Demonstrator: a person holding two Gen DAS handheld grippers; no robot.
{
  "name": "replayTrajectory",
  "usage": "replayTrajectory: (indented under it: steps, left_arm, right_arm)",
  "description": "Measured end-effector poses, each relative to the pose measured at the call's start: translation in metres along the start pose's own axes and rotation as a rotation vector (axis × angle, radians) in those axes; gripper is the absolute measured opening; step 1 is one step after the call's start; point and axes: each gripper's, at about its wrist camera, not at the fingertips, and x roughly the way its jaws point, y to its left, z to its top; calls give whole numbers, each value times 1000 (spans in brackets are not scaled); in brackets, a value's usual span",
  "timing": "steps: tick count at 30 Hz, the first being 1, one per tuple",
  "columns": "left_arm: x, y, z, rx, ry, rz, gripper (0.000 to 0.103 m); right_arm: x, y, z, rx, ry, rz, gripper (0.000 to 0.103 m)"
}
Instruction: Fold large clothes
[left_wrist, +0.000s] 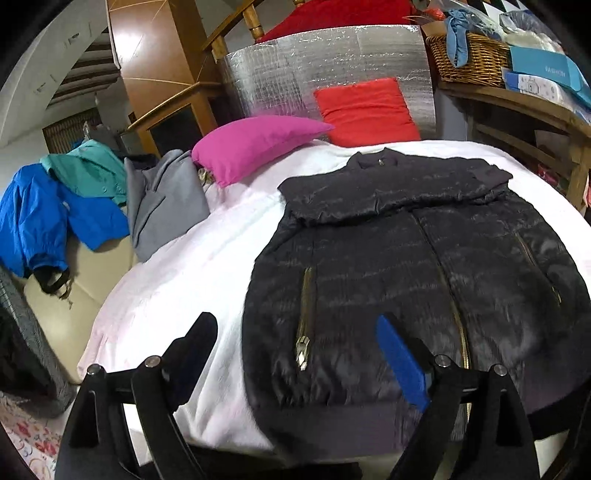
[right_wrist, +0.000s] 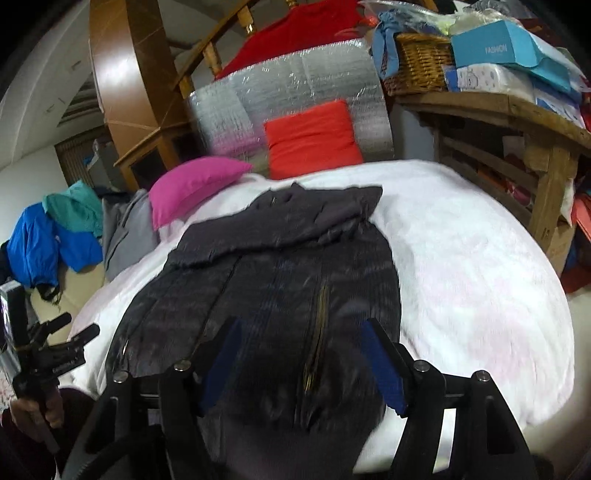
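The jacket (left_wrist: 406, 266) fills the bed's (left_wrist: 177, 280) middle. Bare sheet runs along the left edge and, wider, along the right edge. At the head edge a pink pillow (left_wrist: 255, 144) and red cushion (left_wrist: 369, 110) block passage.

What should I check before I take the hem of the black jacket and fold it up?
1. Sleeves folded in across the chest of the black jacket: ok.
2. Left gripper jaws open, holding nothing: ok.
3. Right gripper jaws open, holding nothing: ok.
4. Both grippers at the hem end: ok.
5. Fold path free: pink pillow and red pillow lie beyond the collar, apart from the jacket: ok.
6. Jacket lying flat on the white blanket: cannot tell, right view blurred.
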Motion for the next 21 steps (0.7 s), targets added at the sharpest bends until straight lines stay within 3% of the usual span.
replayTrajectory:
  steps: [8, 14, 21]
  left_arm:
    - [-19, 31, -29, -15, 26, 44, 89]
    - [-34, 52, -20, -52, -22, 106, 89]
    - [-62, 55, -5, -76, -93, 109, 89]
  right_arm:
    - [-15, -11, -27, 41, 56, 4, 71]
    - [-18, -13, -30, 42, 46, 1, 71]
    - [-27, -7, -23, 22, 19, 17, 71]
